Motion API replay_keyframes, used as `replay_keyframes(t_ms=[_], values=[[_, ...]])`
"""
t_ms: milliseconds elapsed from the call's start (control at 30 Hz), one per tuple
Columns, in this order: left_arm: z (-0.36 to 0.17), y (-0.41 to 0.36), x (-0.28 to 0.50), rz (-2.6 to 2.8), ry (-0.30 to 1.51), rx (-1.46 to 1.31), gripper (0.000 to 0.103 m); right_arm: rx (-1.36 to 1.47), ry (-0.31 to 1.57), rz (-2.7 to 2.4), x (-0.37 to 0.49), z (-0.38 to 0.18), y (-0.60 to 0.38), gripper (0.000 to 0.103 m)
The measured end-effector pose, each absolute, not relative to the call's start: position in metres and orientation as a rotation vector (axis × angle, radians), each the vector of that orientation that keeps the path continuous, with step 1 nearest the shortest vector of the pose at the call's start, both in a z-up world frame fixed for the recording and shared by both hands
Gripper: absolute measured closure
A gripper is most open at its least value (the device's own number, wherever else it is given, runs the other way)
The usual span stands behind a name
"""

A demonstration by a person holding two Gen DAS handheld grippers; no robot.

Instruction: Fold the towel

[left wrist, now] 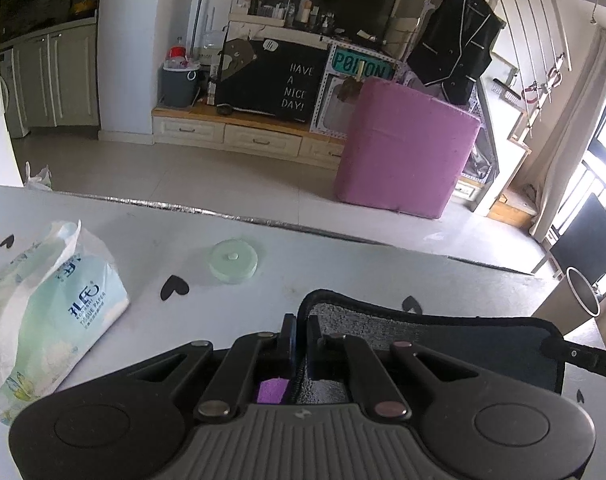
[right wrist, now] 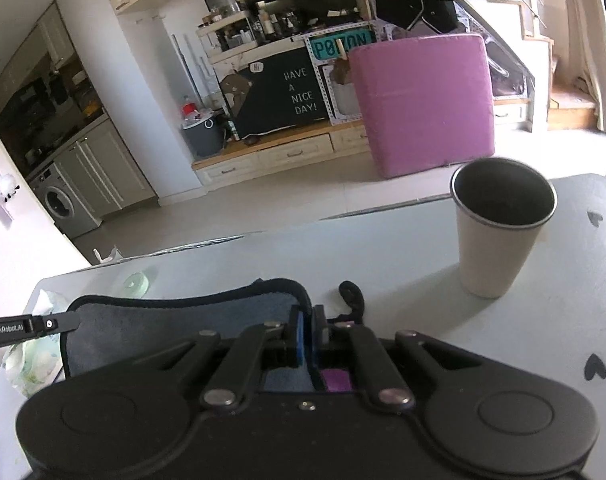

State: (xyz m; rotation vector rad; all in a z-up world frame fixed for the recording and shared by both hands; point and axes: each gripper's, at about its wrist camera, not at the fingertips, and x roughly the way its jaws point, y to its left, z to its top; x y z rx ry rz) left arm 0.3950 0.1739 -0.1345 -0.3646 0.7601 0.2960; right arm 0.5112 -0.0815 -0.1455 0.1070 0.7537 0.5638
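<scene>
A dark blue-grey towel (left wrist: pixel 443 332) with a black hem hangs stretched between my two grippers, a little above the white table (left wrist: pixel 343 264). My left gripper (left wrist: pixel 301 340) is shut on its left corner. My right gripper (right wrist: pixel 307 334) is shut on its right corner; the towel (right wrist: pixel 175 320) spreads to the left there. The right gripper's finger (left wrist: pixel 583 358) enters the left wrist view from the right. The left gripper's finger (right wrist: pixel 35 326) enters the right wrist view from the left.
A tissue paper pack (left wrist: pixel 47 312) lies at the table's left. A pale green round lid (left wrist: pixel 233 260) sits near the far edge. A white cup (right wrist: pixel 499 228) with a dark inside stands at the right. A pink box (left wrist: pixel 407 148) stands on the floor beyond.
</scene>
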Motion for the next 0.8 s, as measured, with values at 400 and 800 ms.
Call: replay_keyframes(t_ms=[400, 800], values=[[-0.147, 0.173, 0.395, 0.311, 0.822, -0.379, 0.062, 0.087, 0.78, 0.529, 0.515, -0.158, -0.076, 0.053], [-0.13, 0.156, 0.383, 0.301, 0.863, -0.314, 0.004, 0.051, 0.839, 0.534, 0.504, -0.153, -0.082, 0.0]])
